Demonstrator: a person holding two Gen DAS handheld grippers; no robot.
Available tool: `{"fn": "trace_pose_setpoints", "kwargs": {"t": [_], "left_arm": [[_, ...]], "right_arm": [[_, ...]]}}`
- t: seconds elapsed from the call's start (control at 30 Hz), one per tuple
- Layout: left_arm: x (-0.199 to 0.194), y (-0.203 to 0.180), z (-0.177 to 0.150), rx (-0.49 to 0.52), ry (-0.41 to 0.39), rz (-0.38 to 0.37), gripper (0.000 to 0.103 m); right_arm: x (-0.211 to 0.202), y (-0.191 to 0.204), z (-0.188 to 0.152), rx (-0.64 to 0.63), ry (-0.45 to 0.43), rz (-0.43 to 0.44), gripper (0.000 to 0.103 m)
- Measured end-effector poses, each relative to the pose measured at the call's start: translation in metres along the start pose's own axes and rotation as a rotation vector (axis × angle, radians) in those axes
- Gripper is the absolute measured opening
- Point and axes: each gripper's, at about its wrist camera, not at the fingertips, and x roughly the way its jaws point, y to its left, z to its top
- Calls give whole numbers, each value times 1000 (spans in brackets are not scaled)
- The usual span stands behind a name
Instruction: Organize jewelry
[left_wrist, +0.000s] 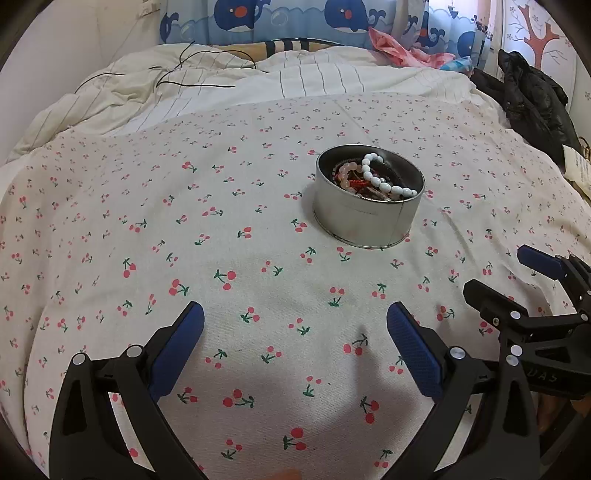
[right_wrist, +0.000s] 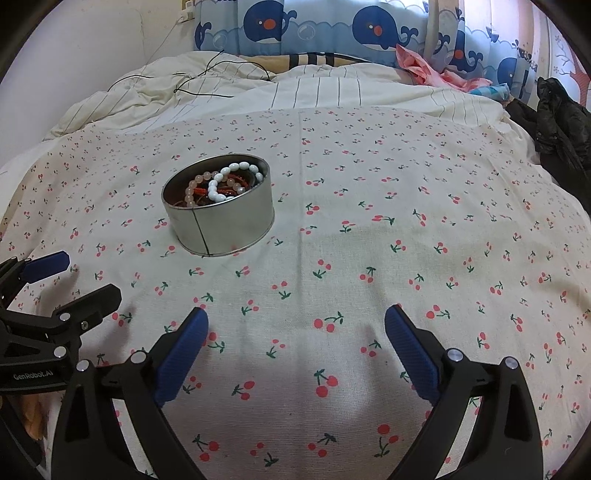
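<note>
Left wrist view takes in a bed spread with a cherry-print sheet (left_wrist: 229, 206), a rumpled striped duvet (left_wrist: 207, 85) along its far edge and a black jacket (left_wrist: 532, 96) at the far right corner. Toward the middle of the sheet stands a round metal tin (left_wrist: 364, 221), upright and lidless. Inside lies a tangle of bracelets: a white bead bracelet (left_wrist: 384, 181) on top, its end resting on the tin's rim, with a pale pink bead strand (left_wrist: 345, 173) and dark and red pieces beneath. Both tools hover near the sheet's near edge, well apart from the tin: the left gripper (left_wrist: 295, 350) spread wide and empty, the right gripper (right_wrist: 295, 350) likewise. Risk, as I judge it: the strands look interlaced, so pinching one could drag others out, and the soft bedding could let the light tin tip.
</note>
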Motion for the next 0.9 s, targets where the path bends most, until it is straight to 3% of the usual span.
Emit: {"fn": "trace_pose_setpoints", "kwargs": {"t": [0.37, 0.57, 0.9], "left_arm": [[10, 3, -2, -29, 45, -26, 95], [27, 4, -10, -53, 117, -28, 95], [31, 0, -17, -38, 94, -8, 95]], "right_arm": [[2, -1, 0, 0, 14, -9, 94], [20, 2, -6, -22, 116, -33, 95], [26, 4, -12, -59, 140, -63, 96]]}}
